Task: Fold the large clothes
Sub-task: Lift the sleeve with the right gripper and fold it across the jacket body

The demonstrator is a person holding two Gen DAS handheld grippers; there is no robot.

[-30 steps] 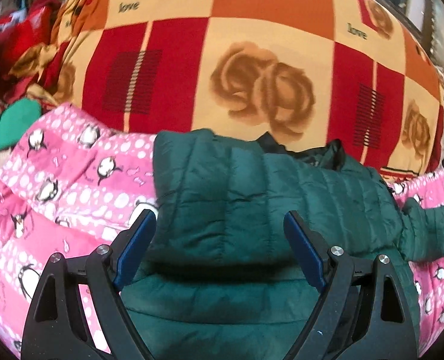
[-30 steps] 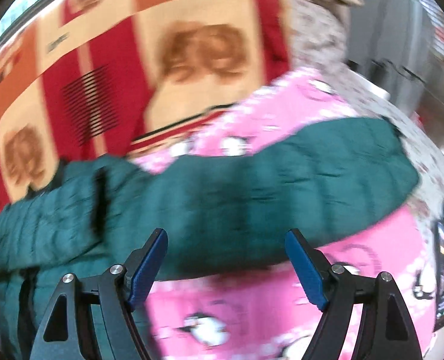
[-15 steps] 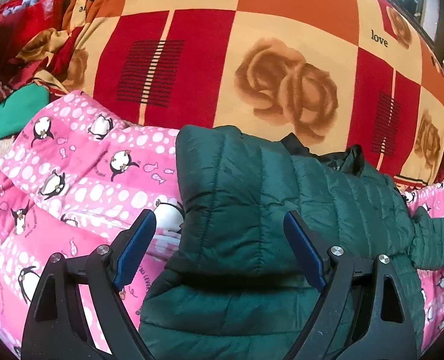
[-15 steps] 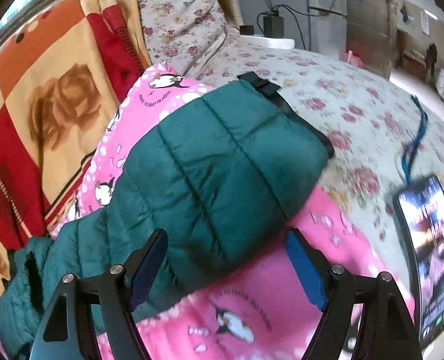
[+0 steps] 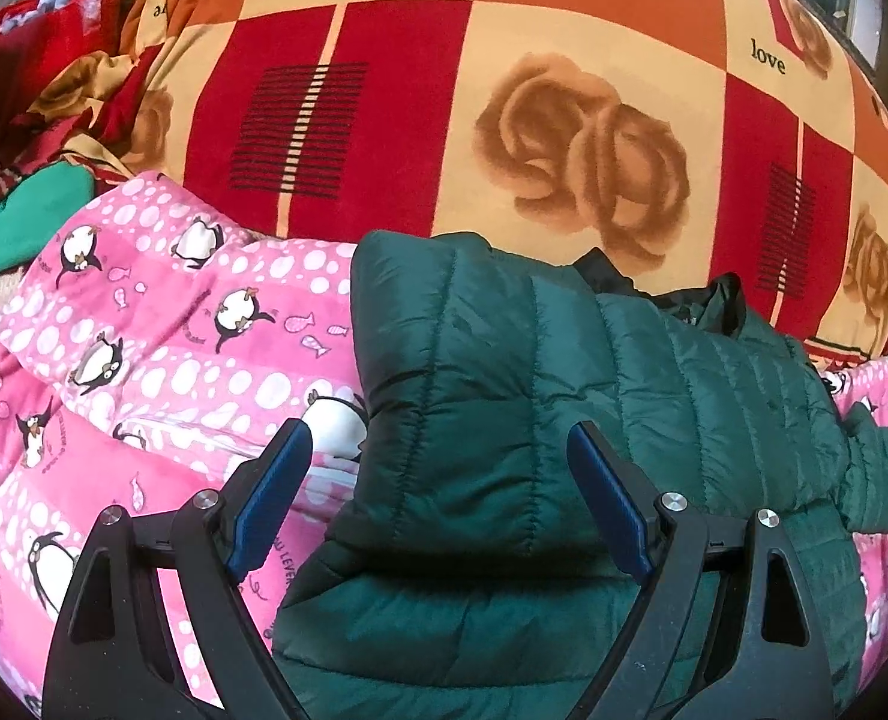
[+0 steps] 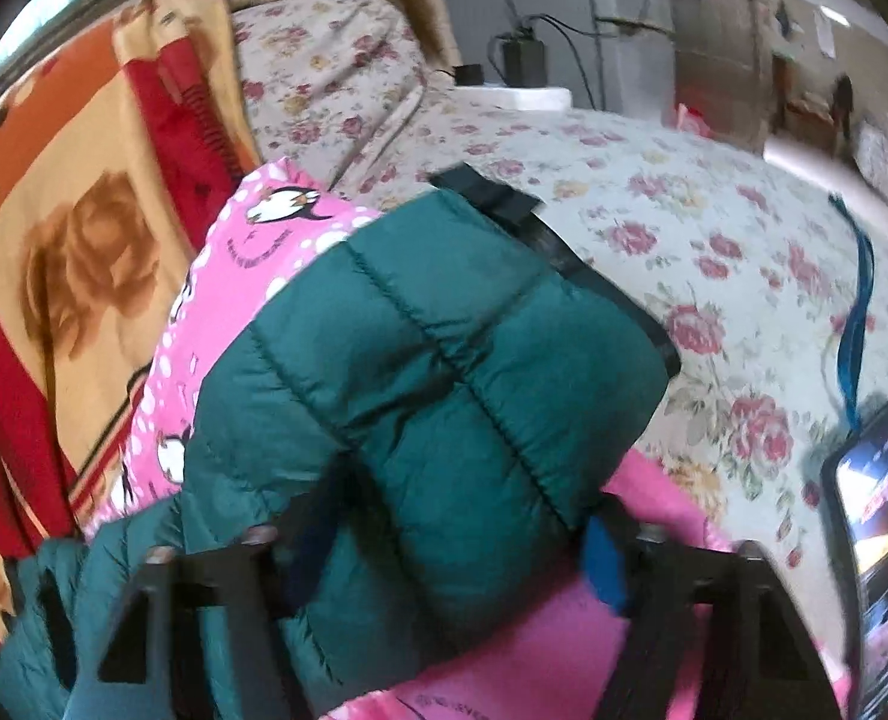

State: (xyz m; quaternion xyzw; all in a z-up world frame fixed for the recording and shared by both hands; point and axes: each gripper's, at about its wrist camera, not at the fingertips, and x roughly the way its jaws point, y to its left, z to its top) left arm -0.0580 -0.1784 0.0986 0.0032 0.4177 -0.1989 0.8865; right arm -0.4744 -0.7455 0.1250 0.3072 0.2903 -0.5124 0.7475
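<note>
A dark green quilted jacket (image 5: 504, 390) lies on a pink penguin quilt (image 5: 144, 360), its left part folded over the body. My left gripper (image 5: 438, 438) hovers open over that folded edge, and its blue pads touch nothing. In the right wrist view the jacket's sleeve (image 6: 444, 360), with a black cuff at its far end, runs away from me. My right gripper (image 6: 450, 546) is closing, with the sleeve filling the gap between its blurred fingers and bulging above them.
A red and orange rose blanket (image 5: 444, 90) is piled behind the jacket. To the right lies a floral sheet (image 6: 684, 210) with a lit phone (image 6: 876, 510) and a blue cord (image 6: 858, 300). Red and green clothes (image 5: 18, 222) are heaped at the far left.
My right gripper swung along the sleeve toward its cuff end, and its jaws narrowed onto the sleeve. The left gripper drifted slightly nearer the jacket and stayed open.
</note>
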